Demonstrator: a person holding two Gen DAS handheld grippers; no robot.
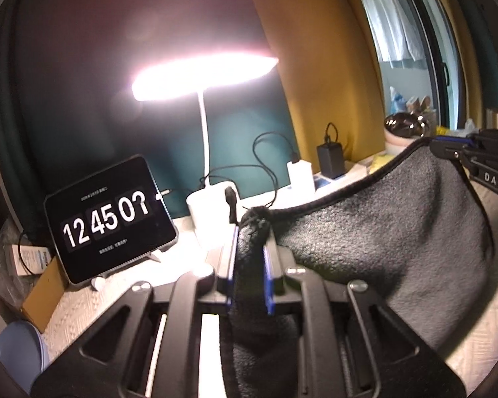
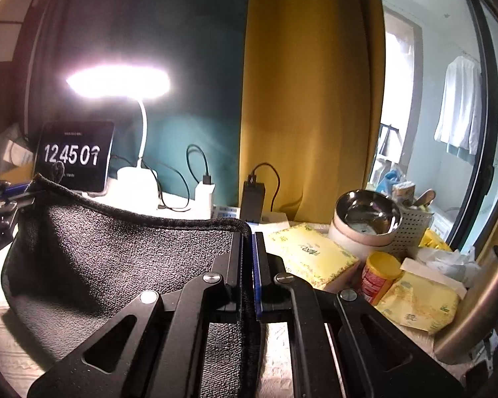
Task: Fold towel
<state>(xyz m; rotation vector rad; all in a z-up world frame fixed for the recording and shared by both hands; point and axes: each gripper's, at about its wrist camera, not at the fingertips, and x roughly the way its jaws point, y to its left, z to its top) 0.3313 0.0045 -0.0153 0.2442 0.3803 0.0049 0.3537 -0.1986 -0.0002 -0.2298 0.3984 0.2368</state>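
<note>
The white textured tabletop (image 2: 3,328) lies under everything I see. Above it hangs the dark grey towel (image 1: 381,232), slung between my two grippers with its hemmed top edge stretched from one to the other and its middle sagging toward the table. My left gripper (image 1: 250,252) is clamped tight on one bunched corner, cloth filling the narrow gap between the blue-lined fingers. My right gripper (image 2: 247,265) is pinched on the opposite corner, fingers almost together with the hem caught between them.

Behind the towel a lit white desk lamp (image 1: 202,76) glares against the teal wall, beside a yellow curtain (image 2: 308,99). A tablet (image 1: 111,215) showing clock digits leans left of the lamp base. By my right gripper sit a yellow tissue pack (image 2: 312,255), a steel bowl (image 2: 365,215) and a small yellow-lidded jar (image 2: 378,275).
</note>
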